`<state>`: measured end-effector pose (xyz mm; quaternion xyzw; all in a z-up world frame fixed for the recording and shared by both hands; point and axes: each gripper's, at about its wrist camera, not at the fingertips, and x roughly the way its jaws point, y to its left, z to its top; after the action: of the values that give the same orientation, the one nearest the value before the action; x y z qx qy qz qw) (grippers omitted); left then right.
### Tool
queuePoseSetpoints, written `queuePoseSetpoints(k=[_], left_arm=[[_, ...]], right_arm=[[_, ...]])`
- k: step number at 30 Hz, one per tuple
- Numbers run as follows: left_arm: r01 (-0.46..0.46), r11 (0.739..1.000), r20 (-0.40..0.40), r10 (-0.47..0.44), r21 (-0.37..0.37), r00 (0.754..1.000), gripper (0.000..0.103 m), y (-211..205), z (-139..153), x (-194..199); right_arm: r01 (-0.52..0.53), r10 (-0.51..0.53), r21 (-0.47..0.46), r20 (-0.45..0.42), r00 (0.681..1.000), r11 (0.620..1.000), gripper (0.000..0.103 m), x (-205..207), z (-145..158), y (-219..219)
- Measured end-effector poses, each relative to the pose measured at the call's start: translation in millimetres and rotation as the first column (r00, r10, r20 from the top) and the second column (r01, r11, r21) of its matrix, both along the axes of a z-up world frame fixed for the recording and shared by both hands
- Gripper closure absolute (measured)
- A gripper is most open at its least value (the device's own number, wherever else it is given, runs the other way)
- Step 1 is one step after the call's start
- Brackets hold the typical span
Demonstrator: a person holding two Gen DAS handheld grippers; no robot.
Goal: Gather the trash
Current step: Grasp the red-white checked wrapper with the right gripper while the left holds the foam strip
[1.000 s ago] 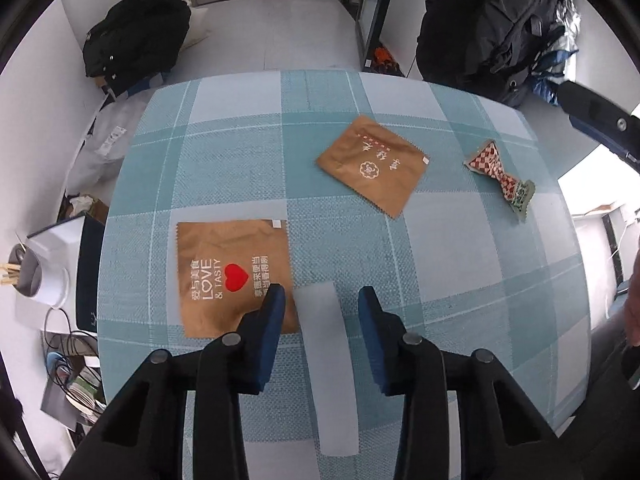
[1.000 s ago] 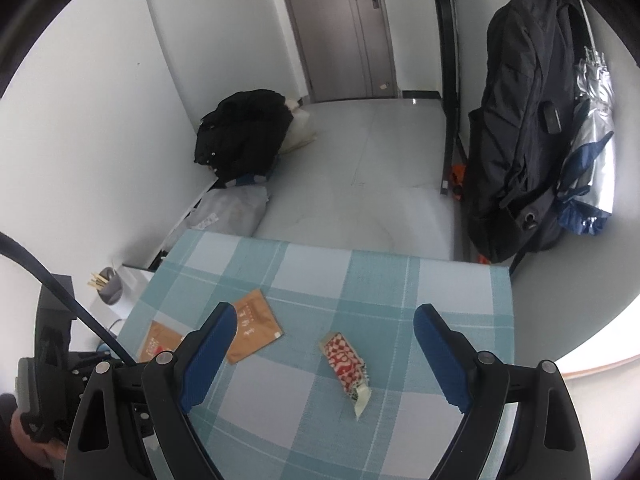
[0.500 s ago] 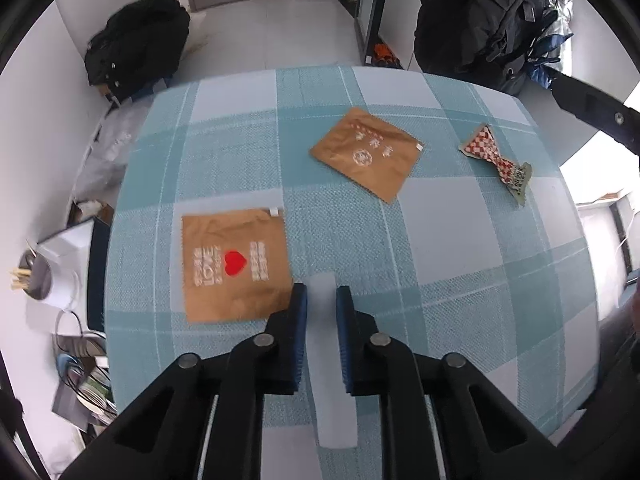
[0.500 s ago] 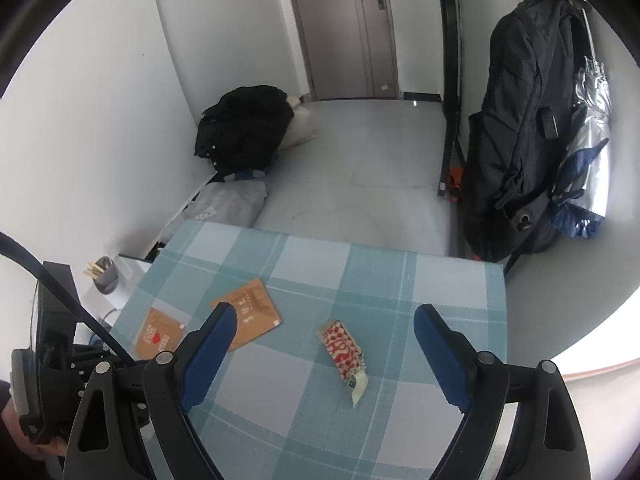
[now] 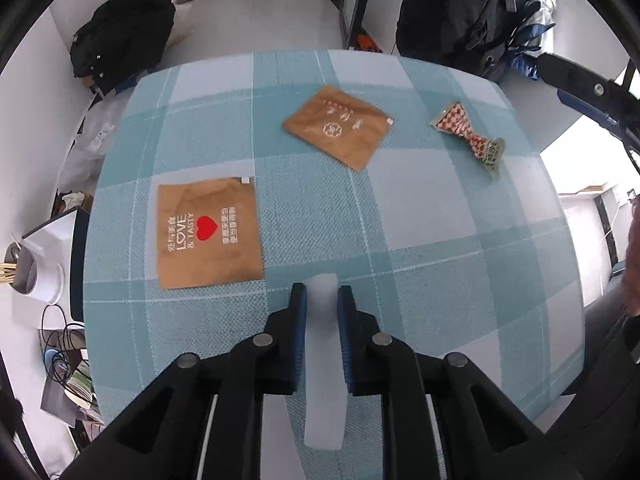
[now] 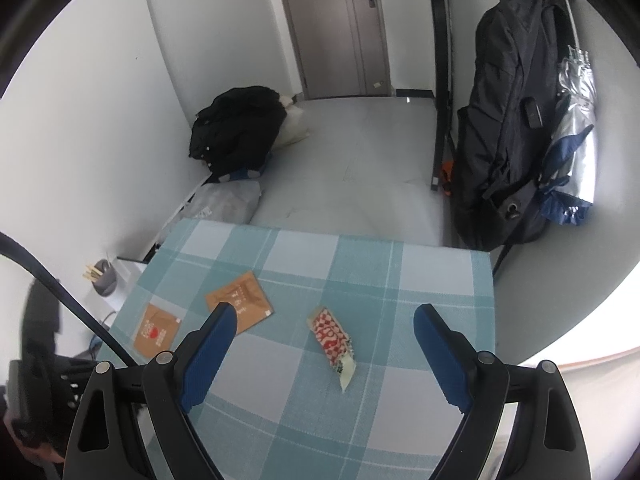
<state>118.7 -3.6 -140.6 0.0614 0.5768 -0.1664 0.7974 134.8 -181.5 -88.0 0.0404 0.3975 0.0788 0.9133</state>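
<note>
My left gripper (image 5: 322, 292) points down at the checked table (image 5: 440, 240). A white paper strip (image 5: 323, 360) runs between its blue pads, which touch it on both sides while the jaws are opening slightly. Left of it lies a brown packet with a red heart (image 5: 208, 236). A second brown packet (image 5: 338, 126) lies farther back. A red checked wrapper (image 5: 468, 134) lies at the far right. My right gripper (image 6: 324, 312) hovers open above the table, with the red checked wrapper (image 6: 332, 336) seen between its wide fingers and untouched.
A black backpack (image 6: 508, 120) hangs at the right beyond the table's far edge. A black bag (image 6: 240, 128) and a white plastic bag (image 6: 224, 204) lie on the floor by the wall. A grey cup with sticks (image 6: 105, 280) stands left of the table.
The left jaws closed from wide apart onto the white strip. The strip then stayed with the gripper while the table and packets slid away in the left wrist view. The right gripper kept still.
</note>
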Motion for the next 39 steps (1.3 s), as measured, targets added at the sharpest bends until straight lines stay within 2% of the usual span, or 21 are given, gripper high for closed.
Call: queuePoseSetpoints(k=[7, 11, 17, 20, 24, 26, 30, 34, 38, 39], left_arm=[[-0.065, 0.994, -0.005, 0.064, -0.089, 0.998, 0.096, 14.4, 11.4, 7.7], [-0.093, 0.987, -0.001, 0.093, -0.133, 0.996, 0.097, 21.6, 18.4, 10.7], [-0.156, 0.960, -0.011, 0.158, -0.231, 0.987, 0.097, 36.1, 20.9, 21.6], [-0.193, 0.944, -0.031, 0.192, -0.268, 0.981, 0.097, 45.6, 20.6, 25.9], [-0.202, 0.941, -0.015, 0.206, -0.271, 0.978, 0.097, 49.1, 25.4, 27.3], [-0.210, 0.937, -0.021, 0.212, -0.278, 0.977, 0.098, 52.2, 24.0, 28.1], [-0.211, 0.934, -0.039, 0.209, -0.288, 0.977, 0.098, 55.8, 20.6, 28.9], [-0.197, 0.934, -0.030, 0.197, -0.299, 0.980, 0.098, 59.2, 24.4, 25.0], [-0.197, 0.934, -0.020, 0.200, -0.298, 0.980, 0.098, 62.6, 25.9, 22.4], [-0.196, 0.934, -0.020, 0.200, -0.298, 0.980, 0.098, 63.3, 25.8, 22.0]], right_arm=[[0.028, -0.028, 0.004, -0.008, 1.000, 1.000, 0.014, 7.3, 1.1, -11.0], [0.048, -0.047, 0.018, -0.042, 0.998, 0.999, 0.014, 13.3, -4.3, -17.2], [0.039, -0.037, 0.015, -0.138, 0.990, 0.999, 0.024, 26.4, -23.6, -14.5], [0.012, -0.013, -0.012, -0.157, 0.987, 1.000, 0.026, 29.5, -32.2, -6.9], [-0.050, 0.039, -0.058, -0.183, 0.982, 0.997, 0.034, 32.2, -45.5, 10.6], [-0.099, 0.091, -0.035, -0.198, 0.976, 0.994, 0.037, 32.7, -50.8, 19.3], [-0.112, 0.093, -0.088, -0.200, 0.975, 0.990, 0.039, 34.3, -56.8, 28.0], [-0.103, 0.071, -0.138, -0.220, 0.973, 0.985, 0.055, 41.1, -67.2, 31.9], [-0.110, 0.062, -0.207, -0.225, 0.972, 0.972, 0.061, 43.8, -76.4, 38.7], [-0.116, 0.065, -0.214, -0.232, 0.971, 0.970, 0.066, 44.8, -79.0, 40.4]])
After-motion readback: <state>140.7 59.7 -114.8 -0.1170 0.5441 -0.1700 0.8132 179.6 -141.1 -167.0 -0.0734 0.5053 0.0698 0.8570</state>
